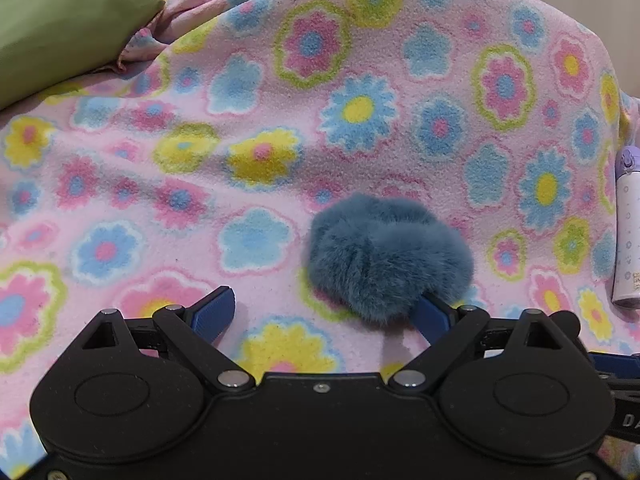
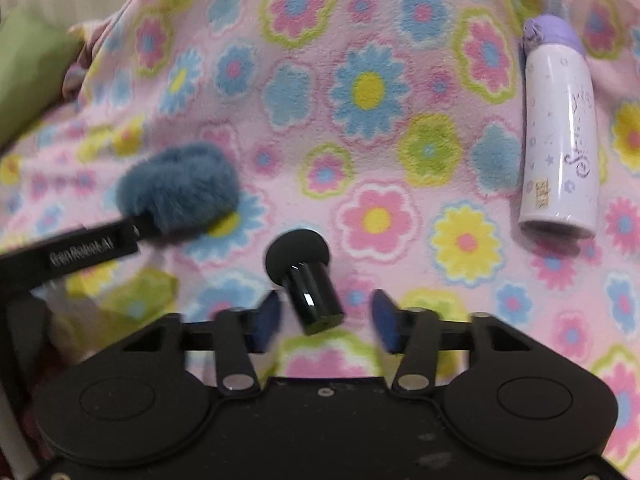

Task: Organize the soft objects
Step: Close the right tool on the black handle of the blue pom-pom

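Observation:
A fluffy blue-grey scrunchie lies on the pink flowered blanket. My left gripper is open; its right fingertip sits under the scrunchie's near edge, its left fingertip stands apart. In the right wrist view the scrunchie sits at the tip of the left gripper's arm. My right gripper is open, its jaws on either side of a small black cylinder with a round foam head, not touching it.
A green pillow lies at the far left on the blanket, also in the right wrist view. A white bottle with a purple cap lies at the right, seen at the left wrist view's right edge.

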